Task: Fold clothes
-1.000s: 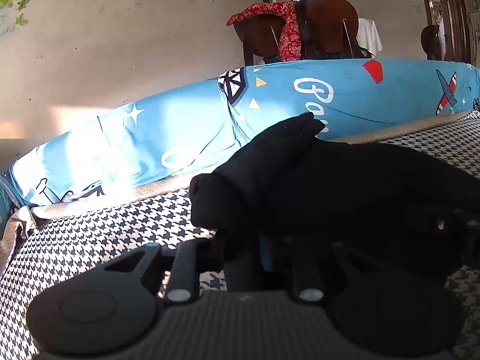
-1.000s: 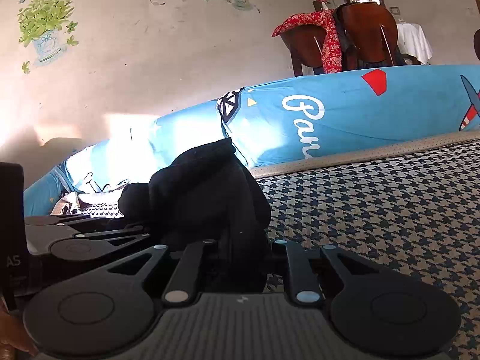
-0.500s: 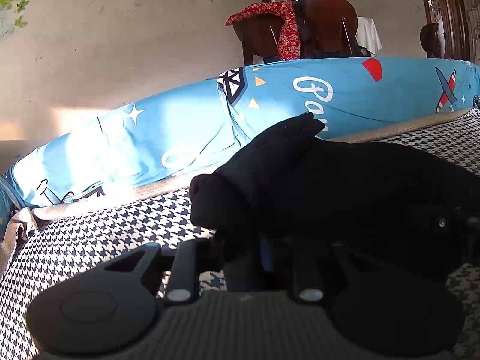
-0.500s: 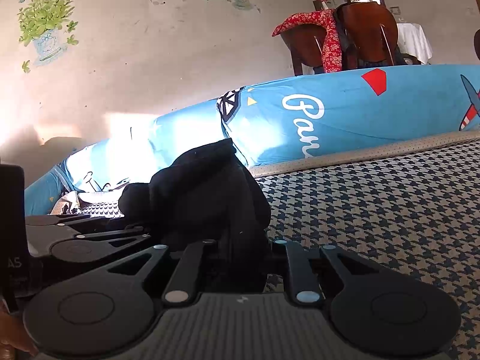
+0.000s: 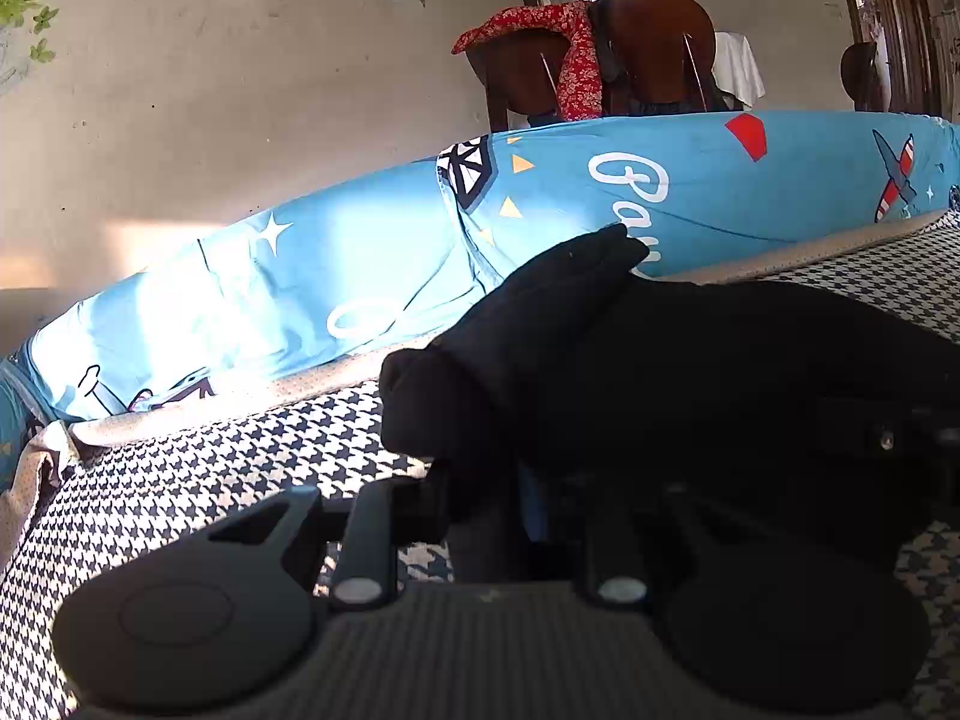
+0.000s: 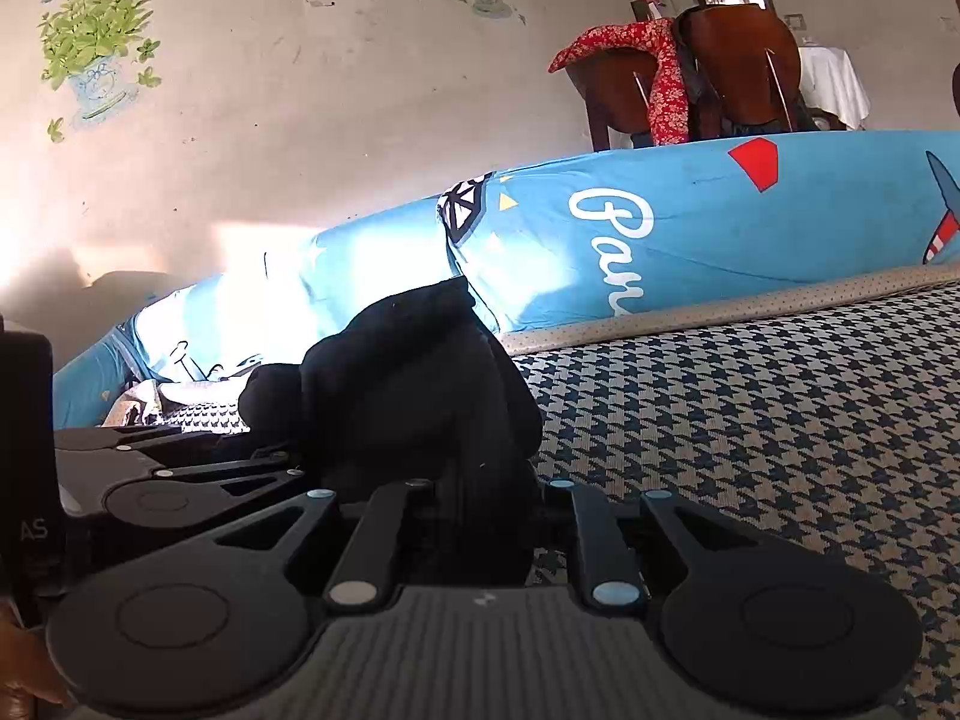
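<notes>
Left wrist view looks low across a houndstooth bed cover (image 5: 198,480), where the left gripper (image 5: 480,516) has its fingers clenched on a bunched black garment (image 5: 540,348). The cloth rises in a rumpled mound from between the fingers toward 1 o'clock, one thick rolled end sticking out toward 9 o'clock, and it spreads dark and flat over the cover toward 3 o'clock. Beyond it, from 9 o'clock round to 3 o'clock, a long blue printed bolster (image 5: 360,264) lies along the far edge of the bed, touching a beige dotted border strip, with a pale wall (image 5: 240,90) behind. At 1 o'clock stand dark wooden chairs (image 5: 654,48) with a red floral cloth (image 5: 564,42) draped over them. From the right wrist view, the right gripper (image 6: 480,510) is likewise clamped on the same black garment (image 6: 414,384), which heaps up just ahead of its fingers. At 9 o'clock in that view the left gripper (image 6: 198,480) sits just beside the right one, low on the bed, and the cloth runs between the two. Bare houndstooth cover (image 6: 750,420) stretches away toward 3 o'clock, and a green plant decal (image 6: 96,42) marks the wall at 10 o'clock.
</notes>
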Demonstrator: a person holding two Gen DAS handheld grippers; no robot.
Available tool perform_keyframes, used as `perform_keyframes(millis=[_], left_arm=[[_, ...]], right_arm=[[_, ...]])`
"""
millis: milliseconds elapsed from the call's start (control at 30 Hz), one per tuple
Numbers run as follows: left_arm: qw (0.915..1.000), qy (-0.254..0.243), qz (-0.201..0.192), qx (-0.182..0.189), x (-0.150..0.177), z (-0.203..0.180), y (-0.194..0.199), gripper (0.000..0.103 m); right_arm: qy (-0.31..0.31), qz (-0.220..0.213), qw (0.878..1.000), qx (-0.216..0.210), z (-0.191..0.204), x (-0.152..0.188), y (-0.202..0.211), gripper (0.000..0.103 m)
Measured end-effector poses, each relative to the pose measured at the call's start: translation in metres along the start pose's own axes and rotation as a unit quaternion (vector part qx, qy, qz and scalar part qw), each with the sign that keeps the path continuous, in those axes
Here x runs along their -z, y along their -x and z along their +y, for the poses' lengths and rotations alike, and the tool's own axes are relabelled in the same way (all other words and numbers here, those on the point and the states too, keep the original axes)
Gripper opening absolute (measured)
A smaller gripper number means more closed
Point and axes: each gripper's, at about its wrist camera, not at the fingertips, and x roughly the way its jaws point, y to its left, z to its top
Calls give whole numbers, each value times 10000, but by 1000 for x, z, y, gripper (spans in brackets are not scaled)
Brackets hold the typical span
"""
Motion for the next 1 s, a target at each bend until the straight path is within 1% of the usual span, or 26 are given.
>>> perform_keyframes(millis=[1000], left_arm=[[10000,-34,-27,-77,3,2,-1,21]], right_arm=[[66,0,10000,-8,6,-4,0,16]])
